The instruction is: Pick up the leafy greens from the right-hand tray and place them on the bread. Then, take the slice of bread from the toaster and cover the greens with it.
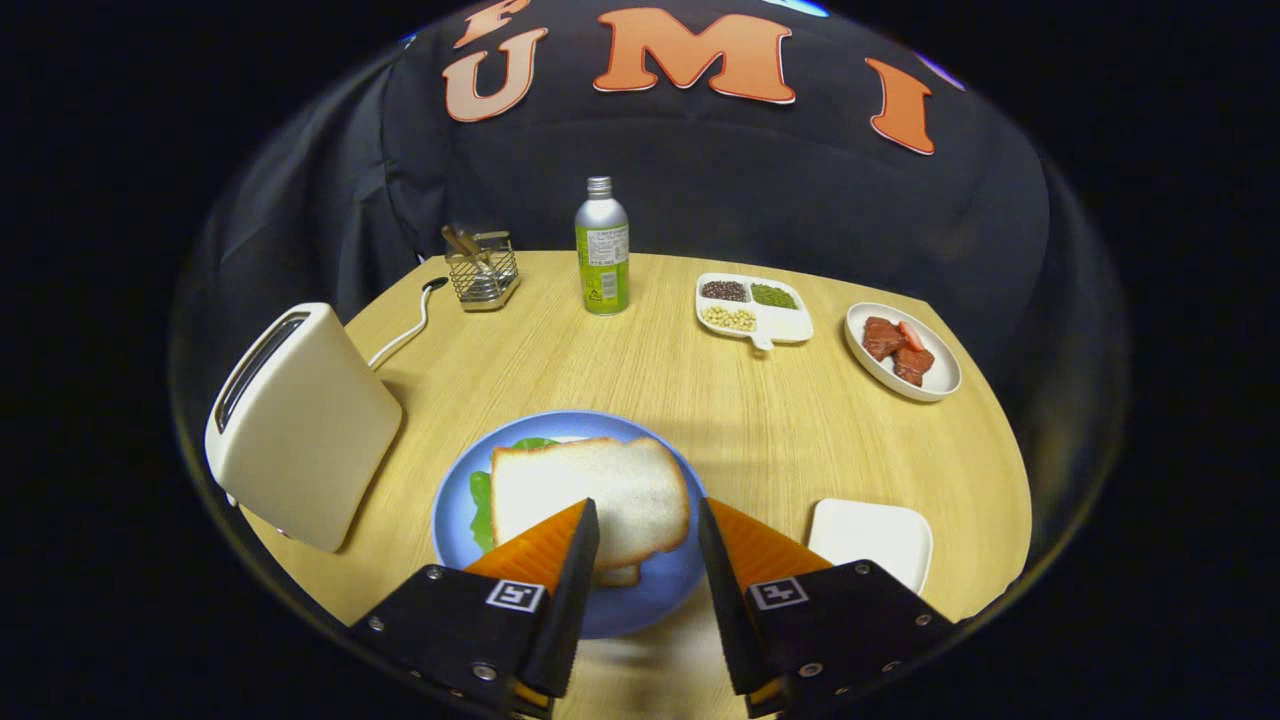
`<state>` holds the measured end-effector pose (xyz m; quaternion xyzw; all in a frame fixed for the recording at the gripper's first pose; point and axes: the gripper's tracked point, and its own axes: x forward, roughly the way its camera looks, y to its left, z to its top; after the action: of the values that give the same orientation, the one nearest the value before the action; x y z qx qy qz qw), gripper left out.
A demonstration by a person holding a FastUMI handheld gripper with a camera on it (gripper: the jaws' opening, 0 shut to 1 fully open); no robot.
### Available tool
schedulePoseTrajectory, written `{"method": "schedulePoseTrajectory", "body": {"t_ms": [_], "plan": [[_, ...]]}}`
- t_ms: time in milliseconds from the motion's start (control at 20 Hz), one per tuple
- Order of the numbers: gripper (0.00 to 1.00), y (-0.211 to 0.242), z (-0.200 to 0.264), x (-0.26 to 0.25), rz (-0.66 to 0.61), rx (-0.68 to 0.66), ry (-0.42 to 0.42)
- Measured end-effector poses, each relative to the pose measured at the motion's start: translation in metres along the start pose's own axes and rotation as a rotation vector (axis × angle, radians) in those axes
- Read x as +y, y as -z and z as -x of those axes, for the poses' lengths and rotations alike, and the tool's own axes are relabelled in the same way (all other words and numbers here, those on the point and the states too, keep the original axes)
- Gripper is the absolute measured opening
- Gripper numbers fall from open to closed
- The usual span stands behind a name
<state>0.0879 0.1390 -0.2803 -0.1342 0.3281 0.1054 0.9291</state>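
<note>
Gripper (648, 525) agape over bread slice (590, 500)

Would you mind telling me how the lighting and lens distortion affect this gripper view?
Gripper view: fisheye bends the table edge into a curve; lighting is even, with a soft shadow beside the toaster; the bottle shows mild glare; the top bread slice on the blue plate stays sharp; the gripper jaws are open, close and large.

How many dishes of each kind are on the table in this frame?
Blue plate under the sandwich, just ahead of the open tongs: 1
Plain white tray: 1
Divided white tray with beans: 1
White oval plate with red pieces: 1
Total: 4
</note>
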Motion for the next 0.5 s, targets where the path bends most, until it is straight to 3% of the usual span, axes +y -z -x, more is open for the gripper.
{"method": "schedulePoseTrajectory", "body": {"t_ms": [200,300,500], "plan": [[0.88,-0.007,0.015,-0.018,-0.012,-0.044,0.039],[0.97,-0.013,0.024,-0.026,-0.022,-0.064,0.057],[0.98,-0.033,0.051,-0.044,-0.057,-0.127,0.097]]}}
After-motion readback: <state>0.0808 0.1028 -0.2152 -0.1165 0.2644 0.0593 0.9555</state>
